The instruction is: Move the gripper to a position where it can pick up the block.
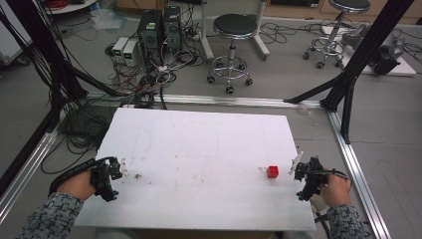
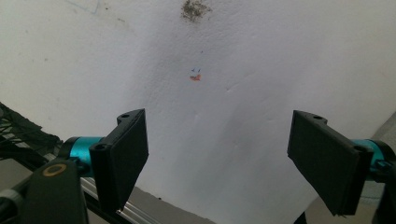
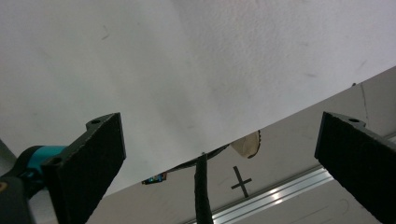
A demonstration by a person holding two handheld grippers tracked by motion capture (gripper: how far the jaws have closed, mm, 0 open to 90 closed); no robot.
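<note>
A small red cube (image 1: 272, 172) rests on the white table (image 1: 199, 149) near its right edge. My right gripper (image 1: 301, 172) hovers just to the right of the cube, at the table's edge. In the right gripper view its jaws stand wide apart, and that gripper (image 3: 219, 154) is open with nothing between them. My left gripper (image 1: 115, 168) sits over the table's left edge. Its jaws are spread wide in the left gripper view, where the left gripper (image 2: 217, 154) is open over bare white surface.
The white surface carries brown stains (image 2: 194, 9) and small ink marks (image 2: 195, 74). An aluminium frame rail (image 1: 353, 164) runs along the right side. Two stools (image 1: 233, 30) and tangled cables (image 1: 144, 74) lie on the floor beyond the far edge. A black cross mark (image 3: 241, 181) shows on the floor.
</note>
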